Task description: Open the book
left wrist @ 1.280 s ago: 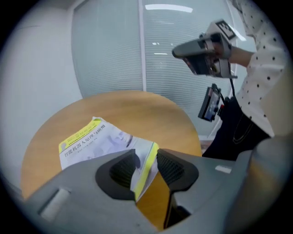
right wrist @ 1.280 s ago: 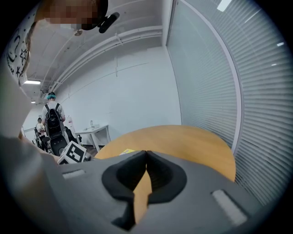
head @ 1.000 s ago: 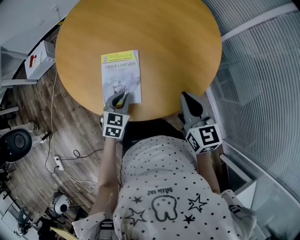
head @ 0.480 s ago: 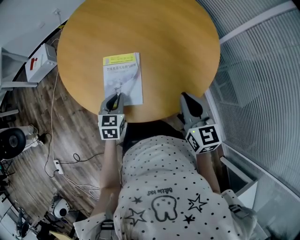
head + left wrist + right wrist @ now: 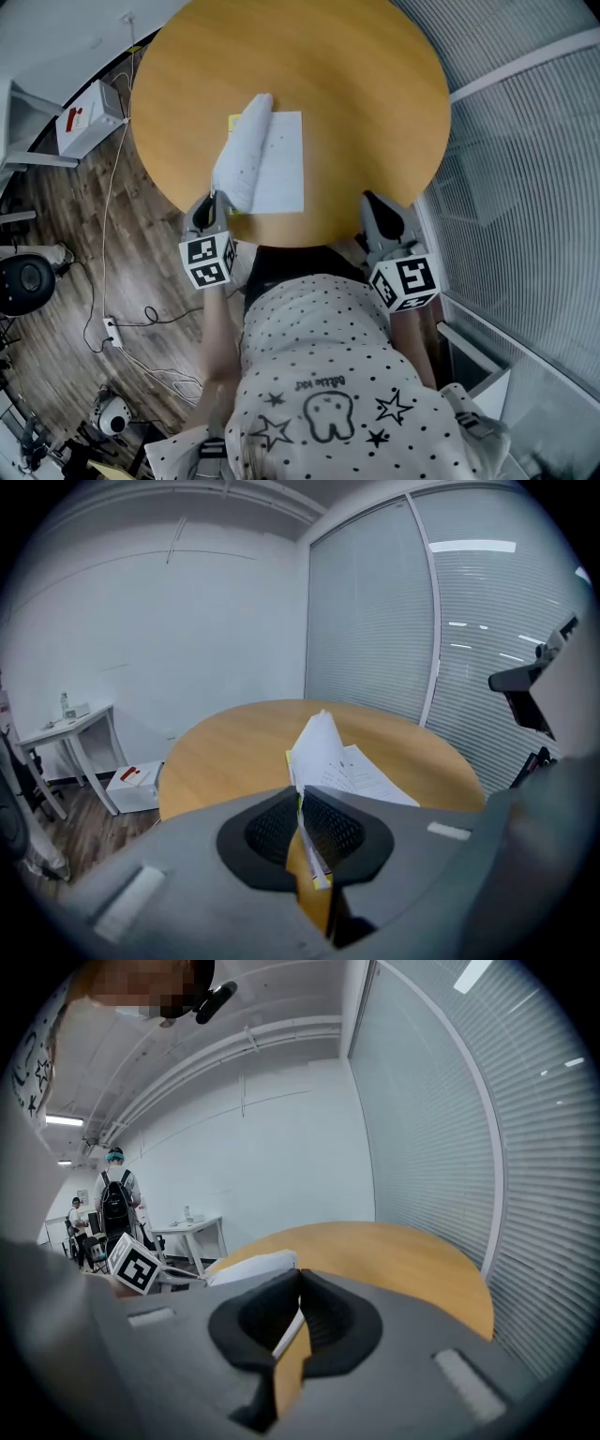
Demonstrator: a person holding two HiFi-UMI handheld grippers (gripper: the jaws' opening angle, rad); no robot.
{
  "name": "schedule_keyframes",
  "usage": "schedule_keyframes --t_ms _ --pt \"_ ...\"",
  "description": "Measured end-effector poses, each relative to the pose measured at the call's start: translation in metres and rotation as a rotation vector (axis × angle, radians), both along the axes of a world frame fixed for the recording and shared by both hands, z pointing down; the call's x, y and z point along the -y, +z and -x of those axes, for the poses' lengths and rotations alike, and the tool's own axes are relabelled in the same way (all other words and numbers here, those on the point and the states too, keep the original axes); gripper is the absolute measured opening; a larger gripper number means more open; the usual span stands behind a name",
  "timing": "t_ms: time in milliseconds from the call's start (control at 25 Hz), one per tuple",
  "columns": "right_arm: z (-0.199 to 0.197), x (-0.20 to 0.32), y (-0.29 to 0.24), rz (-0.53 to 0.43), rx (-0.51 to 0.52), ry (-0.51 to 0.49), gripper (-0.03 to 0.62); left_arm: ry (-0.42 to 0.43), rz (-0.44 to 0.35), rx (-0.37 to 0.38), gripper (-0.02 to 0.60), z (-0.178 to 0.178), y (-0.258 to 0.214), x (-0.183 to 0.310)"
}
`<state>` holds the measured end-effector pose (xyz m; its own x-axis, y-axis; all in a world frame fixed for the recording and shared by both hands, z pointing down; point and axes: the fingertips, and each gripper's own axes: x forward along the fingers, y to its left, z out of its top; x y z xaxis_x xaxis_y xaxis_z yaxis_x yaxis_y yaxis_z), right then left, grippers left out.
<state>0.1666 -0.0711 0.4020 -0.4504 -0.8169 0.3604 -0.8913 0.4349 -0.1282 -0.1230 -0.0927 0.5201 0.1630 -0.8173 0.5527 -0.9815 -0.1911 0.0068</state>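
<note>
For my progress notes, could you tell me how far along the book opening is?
Done: the left gripper, its jaws having just closed further, pinches the front cover and holds it raised off the book, whose printed inside shows. In hand: swinging the cover over. Left: laying it flat on the table. The right gripper is shut and empty.
</note>
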Motion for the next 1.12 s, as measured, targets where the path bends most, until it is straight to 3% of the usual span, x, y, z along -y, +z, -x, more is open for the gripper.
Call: schedule_keyframes --t_ms 760,1120 --pt "0.077 0.006 -0.012 0.004 -0.008 -0.02 0.003 -0.127 0.014 -0.037 0.029 0.09 -0.002 -0.009" --pt "0.07 0.012 -0.007 0.004 -0.006 -0.025 0.004 -0.166 0.033 -0.021 0.029 0.094 0.011 -0.014"
